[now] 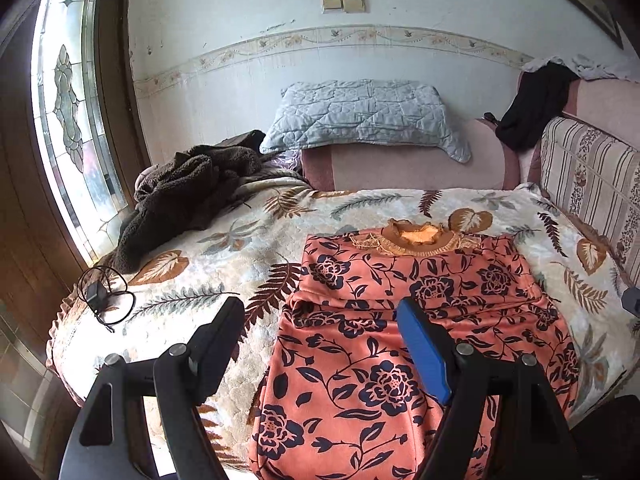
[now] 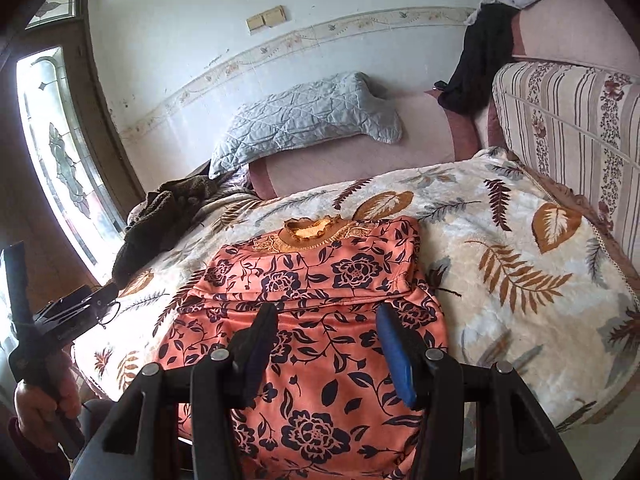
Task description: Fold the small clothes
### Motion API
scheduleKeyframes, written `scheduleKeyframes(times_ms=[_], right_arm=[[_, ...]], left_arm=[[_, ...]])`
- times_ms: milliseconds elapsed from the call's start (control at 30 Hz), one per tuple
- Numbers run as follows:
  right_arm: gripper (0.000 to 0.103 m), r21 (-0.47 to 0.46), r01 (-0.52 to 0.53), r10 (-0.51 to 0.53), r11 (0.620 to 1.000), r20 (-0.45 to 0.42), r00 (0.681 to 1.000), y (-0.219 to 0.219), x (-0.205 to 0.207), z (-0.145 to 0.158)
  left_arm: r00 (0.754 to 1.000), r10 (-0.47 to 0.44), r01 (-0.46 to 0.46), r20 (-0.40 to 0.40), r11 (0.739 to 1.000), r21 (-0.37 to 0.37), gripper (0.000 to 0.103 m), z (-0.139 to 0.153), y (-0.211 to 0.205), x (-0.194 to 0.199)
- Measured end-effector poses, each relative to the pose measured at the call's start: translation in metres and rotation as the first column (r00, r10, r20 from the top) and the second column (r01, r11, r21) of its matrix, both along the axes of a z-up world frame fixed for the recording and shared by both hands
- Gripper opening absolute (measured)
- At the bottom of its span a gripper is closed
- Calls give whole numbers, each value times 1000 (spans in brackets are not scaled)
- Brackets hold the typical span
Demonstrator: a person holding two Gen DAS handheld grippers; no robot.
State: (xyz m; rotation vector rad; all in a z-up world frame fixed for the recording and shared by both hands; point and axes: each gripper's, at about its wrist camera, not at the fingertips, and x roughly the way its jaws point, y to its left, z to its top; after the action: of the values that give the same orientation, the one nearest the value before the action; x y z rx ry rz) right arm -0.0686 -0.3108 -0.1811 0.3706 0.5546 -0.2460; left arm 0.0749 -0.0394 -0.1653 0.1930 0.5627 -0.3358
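Note:
An orange top with dark blue flowers (image 1: 384, 360) lies flat on the leaf-patterned blanket (image 1: 192, 280), its knitted collar (image 1: 416, 240) at the far end and a crease across its middle. My left gripper (image 1: 320, 312) hovers open above the top's left edge, one finger over the blanket and the blue-padded one over the cloth, holding nothing. My right gripper (image 2: 326, 314) hangs open above the same top (image 2: 320, 360) near the crease, with nothing between its fingers. In the right wrist view a hand (image 2: 40, 404) holds the left gripper (image 2: 68, 312) at the far left.
A brown fleece garment (image 1: 188, 196) lies bunched at the back left. A black charger with its cable (image 1: 98, 294) sits near the blanket's left edge. A grey quilted pillow (image 1: 360, 116), a black garment (image 1: 532, 108) and a striped cushion (image 1: 592, 184) are behind and to the right.

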Motion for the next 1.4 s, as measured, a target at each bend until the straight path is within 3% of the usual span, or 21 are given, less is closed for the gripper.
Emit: scheduleKeyframes(times_ms=[300, 600, 1167, 1400], right_arm=[[56, -29, -6, 7, 1000, 59, 998, 10, -21, 27], [57, -37, -6, 9, 999, 70, 998, 15, -27, 33], [57, -31, -16, 18, 999, 37, 999, 16, -20, 22], [57, -25, -11, 12, 1000, 18, 1000, 14, -20, 18]], left_arm=[[997, -3, 4, 72, 1000, -14, 80, 26, 3, -26], [996, 4, -4, 84, 1000, -7, 81, 30, 6, -34], [998, 35, -36, 59, 999, 16, 82, 19, 10, -28], [999, 42, -42, -5, 999, 5, 90, 6, 23, -19]])
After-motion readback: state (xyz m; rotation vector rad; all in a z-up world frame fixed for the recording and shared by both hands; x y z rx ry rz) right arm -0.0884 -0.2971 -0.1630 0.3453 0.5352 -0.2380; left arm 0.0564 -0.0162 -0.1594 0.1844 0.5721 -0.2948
